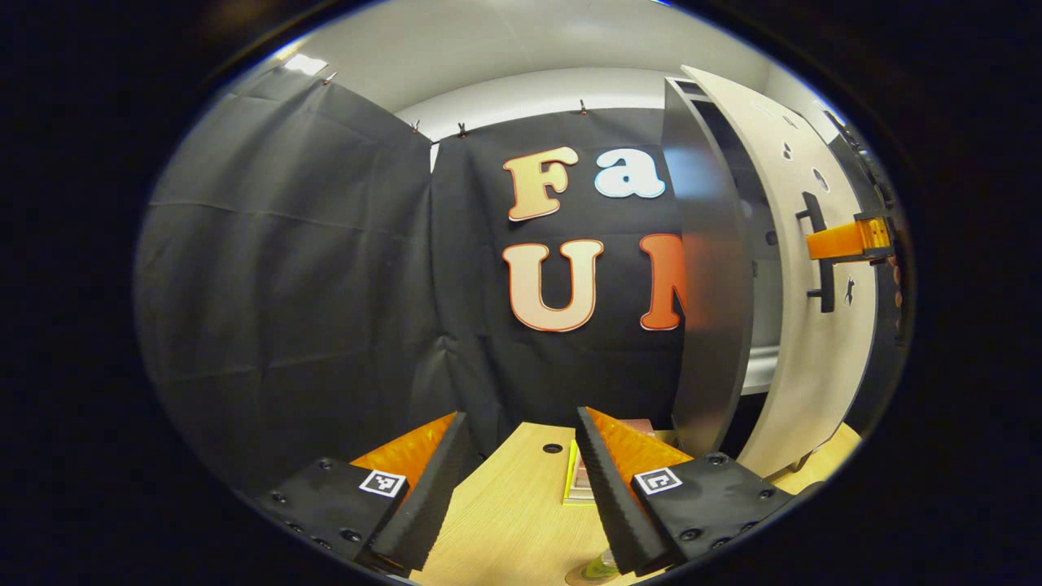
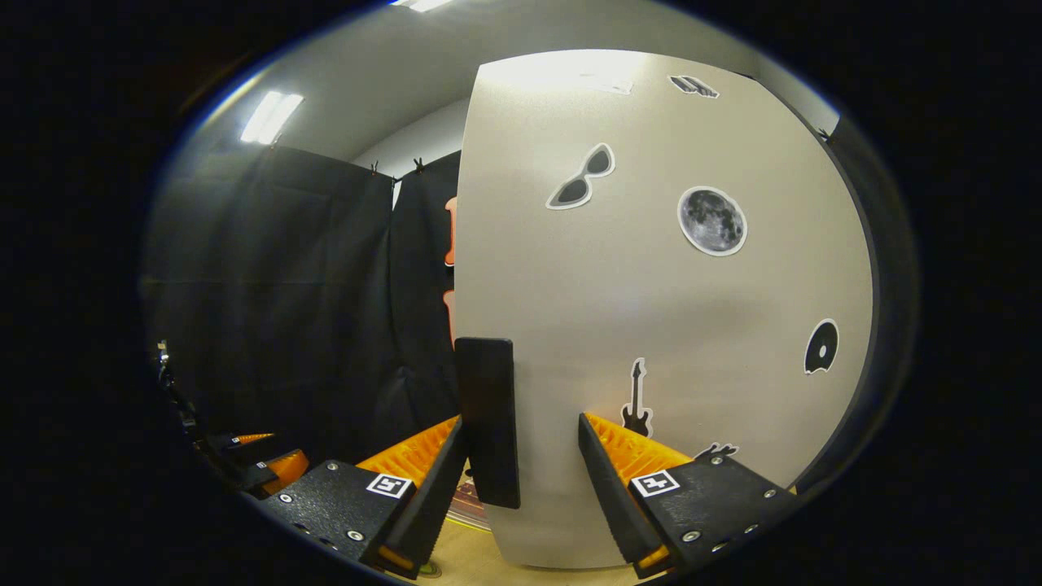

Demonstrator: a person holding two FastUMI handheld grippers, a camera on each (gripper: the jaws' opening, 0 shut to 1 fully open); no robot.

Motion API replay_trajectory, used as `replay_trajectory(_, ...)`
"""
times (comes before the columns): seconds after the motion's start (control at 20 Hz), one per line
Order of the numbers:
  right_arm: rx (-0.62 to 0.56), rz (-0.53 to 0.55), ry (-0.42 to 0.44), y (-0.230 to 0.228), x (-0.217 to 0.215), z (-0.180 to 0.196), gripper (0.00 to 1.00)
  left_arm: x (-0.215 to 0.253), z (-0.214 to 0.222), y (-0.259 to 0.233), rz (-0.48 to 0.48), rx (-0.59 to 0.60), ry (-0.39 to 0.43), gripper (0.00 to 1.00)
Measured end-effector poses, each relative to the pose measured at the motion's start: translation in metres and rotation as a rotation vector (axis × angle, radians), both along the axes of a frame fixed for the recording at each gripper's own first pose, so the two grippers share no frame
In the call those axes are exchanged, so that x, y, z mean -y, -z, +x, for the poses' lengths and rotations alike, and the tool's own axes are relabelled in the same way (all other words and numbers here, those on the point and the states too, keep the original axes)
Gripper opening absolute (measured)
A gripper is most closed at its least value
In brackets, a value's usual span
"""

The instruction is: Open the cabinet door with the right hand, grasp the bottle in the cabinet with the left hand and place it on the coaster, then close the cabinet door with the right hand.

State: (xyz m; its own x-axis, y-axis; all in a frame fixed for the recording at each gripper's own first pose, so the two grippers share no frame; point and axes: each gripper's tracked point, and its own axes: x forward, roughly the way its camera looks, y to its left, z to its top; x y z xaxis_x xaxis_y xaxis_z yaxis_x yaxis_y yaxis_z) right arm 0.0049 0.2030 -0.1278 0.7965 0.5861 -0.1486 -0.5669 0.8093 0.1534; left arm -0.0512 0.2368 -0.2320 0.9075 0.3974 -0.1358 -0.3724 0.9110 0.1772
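The cabinet (image 1: 708, 268) stands at the right, its pale door (image 1: 814, 382) swung partly open. My right gripper (image 1: 855, 240) is at the door's black handle (image 1: 818, 252). In the right gripper view that handle (image 2: 488, 423) stands upright between the spread fingers of my right gripper (image 2: 521, 421), which is open around it. My left gripper (image 1: 521, 415) hovers open over the wooden table (image 1: 505, 521) with nothing between its fingers. A greenish object on a round brownish disc (image 1: 598, 567) peeks out at the bottom edge; I cannot tell if it is the bottle.
A small stack of books (image 1: 580, 480) lies on the table beside the cabinet's foot. The door (image 2: 667, 325) carries several stickers. Black cloth walls close the booth at the left and back. My left gripper (image 2: 260, 465) shows low at the left in the right gripper view.
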Motion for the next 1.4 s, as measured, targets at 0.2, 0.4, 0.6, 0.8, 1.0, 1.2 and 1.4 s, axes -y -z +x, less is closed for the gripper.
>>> replay_trajectory(0.2,0.011,-0.026,0.03,0.002,-0.002,0.002,0.82,0.023,0.01,0.008,-0.028,-0.034,0.051,0.87)
replay_trajectory(0.4,-0.001,-0.02,0.055,0.004,-0.001,0.003,0.83,0.049,0.026,0.006,-0.037,-0.048,0.11,0.86)
replay_trajectory(0.6,0.037,-0.023,0.087,-0.004,0.014,-0.006,0.83,0.074,0.044,-0.007,-0.043,-0.04,0.18,0.87)
replay_trajectory(0.8,0.065,-0.033,0.161,-0.012,0.057,-0.032,0.83,0.101,0.052,-0.016,-0.065,-0.04,0.241,0.86)
replay_trajectory(1.0,0.059,-0.046,0.238,-0.018,0.11,-0.05,0.82,0.131,0.049,-0.043,-0.056,-0.008,0.281,0.86)
replay_trajectory(1.2,0.083,-0.08,0.302,-0.029,0.156,-0.071,0.82,0.163,0.045,-0.072,-0.077,0.029,0.32,0.87)
replay_trajectory(1.4,0.106,-0.128,0.364,-0.037,0.193,-0.088,0.85,0.189,0.038,-0.099,-0.1,0.055,0.345,0.87)
